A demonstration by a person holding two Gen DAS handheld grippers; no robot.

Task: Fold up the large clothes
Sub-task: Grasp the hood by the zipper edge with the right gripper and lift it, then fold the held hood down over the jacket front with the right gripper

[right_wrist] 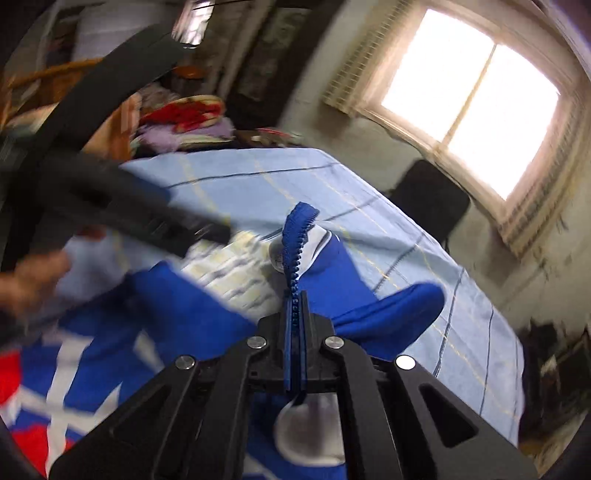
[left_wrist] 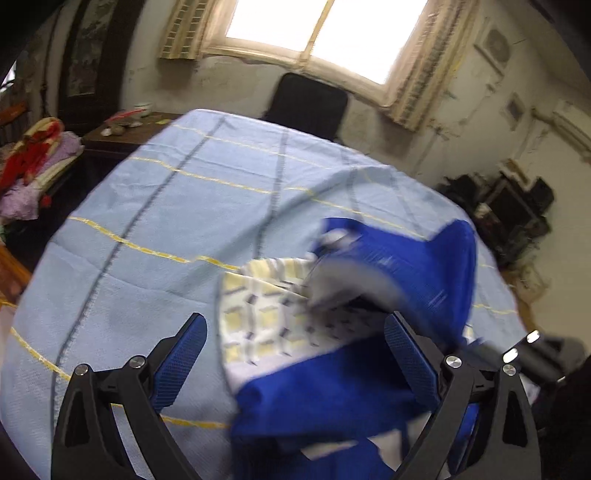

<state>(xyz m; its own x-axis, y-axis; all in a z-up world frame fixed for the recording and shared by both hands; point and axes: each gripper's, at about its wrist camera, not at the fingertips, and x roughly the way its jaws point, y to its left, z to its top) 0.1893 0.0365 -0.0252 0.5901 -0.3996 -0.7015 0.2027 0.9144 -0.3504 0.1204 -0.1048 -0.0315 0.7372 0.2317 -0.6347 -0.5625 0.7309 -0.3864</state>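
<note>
both views blurred; right hand-held gripper pinching jacket zipper, left spread.

Jacket — lies on the bedsheet, between and ahead of the spread jaws of the left gripper, reaching past the right jaw. Its lining sits just ahead of the gap, nearer the left jaw. Chair behind the sheet's far edge, under the window; heap of blankets far left of the jaws.

Right gripper — jaws pressed together on the jacket's zipper, which runs straight ahead from them. A sleeve lies right of the jaws, the left gripper's frame ahead to the left.
</note>
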